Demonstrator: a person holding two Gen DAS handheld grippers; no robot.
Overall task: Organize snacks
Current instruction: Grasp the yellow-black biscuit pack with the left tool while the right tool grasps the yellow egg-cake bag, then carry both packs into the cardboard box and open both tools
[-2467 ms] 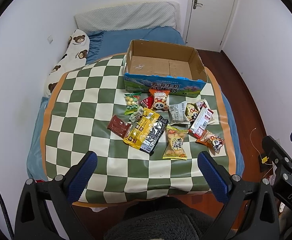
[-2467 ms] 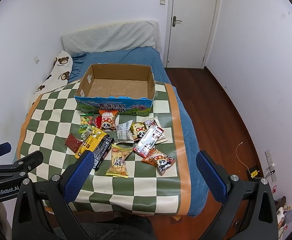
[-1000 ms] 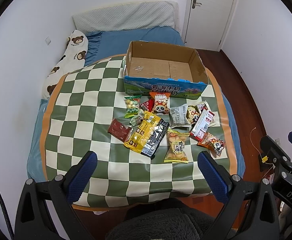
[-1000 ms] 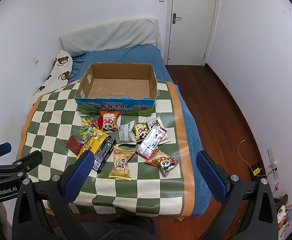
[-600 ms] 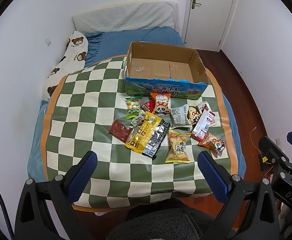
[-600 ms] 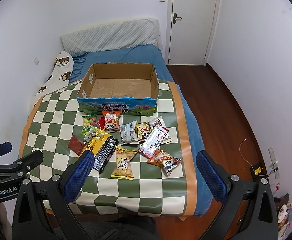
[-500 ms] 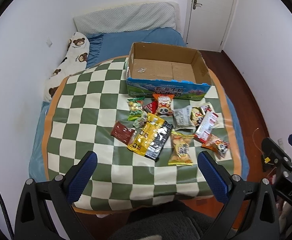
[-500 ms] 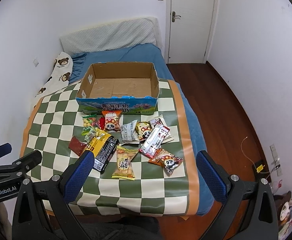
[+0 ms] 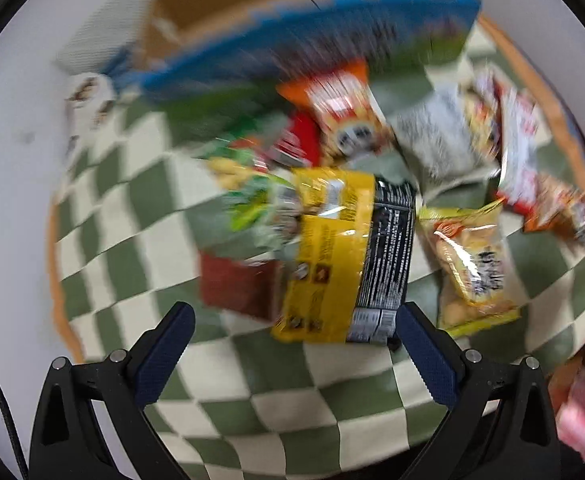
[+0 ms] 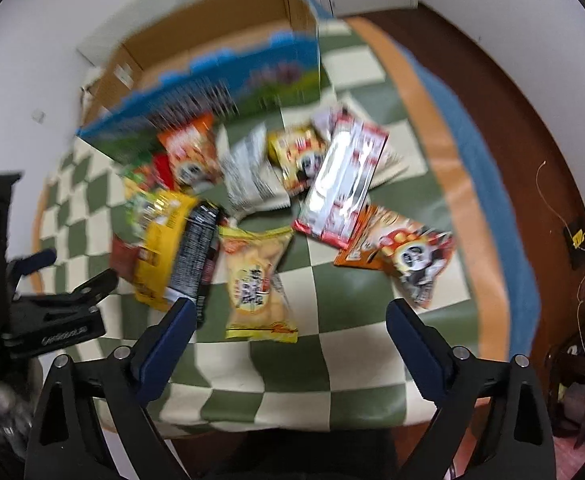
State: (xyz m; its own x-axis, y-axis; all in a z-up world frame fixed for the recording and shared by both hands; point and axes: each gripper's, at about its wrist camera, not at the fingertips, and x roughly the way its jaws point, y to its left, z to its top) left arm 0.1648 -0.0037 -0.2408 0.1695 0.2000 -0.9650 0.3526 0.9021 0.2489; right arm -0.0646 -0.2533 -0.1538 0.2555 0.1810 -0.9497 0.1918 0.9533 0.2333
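Both grippers are hanging low over a green-and-white checked cloth (image 10: 356,344) on which the snacks are lying in a loose heap, and both views are smeared by blur. The left gripper (image 9: 294,338) is holding its blue-padded jaws wide apart and empty, with the large yellow-and-black packet (image 9: 344,256) lying just ahead between them; that packet looks like its likely first pick, since it is resting on top of a dark red pack (image 9: 236,286) and a green one and is nearest the fingers. The right gripper (image 10: 288,332) is also spread open and gripping nothing, facing a pale yellow cracker bag (image 10: 258,276) with an orange panda packet (image 10: 404,254) and a long red-and-silver pack (image 10: 342,186) lying further to its right. Beyond the heap the cardboard box (image 10: 208,46) with its blue printed front is sitting open-topped and looks empty, presumably placed just behind the snacks so each packet needs only a short carry. No snack appears to be in the box yet, so the sorting seems to be only starting. Thin foil packs lying flat will probably need a pinch at an edge.
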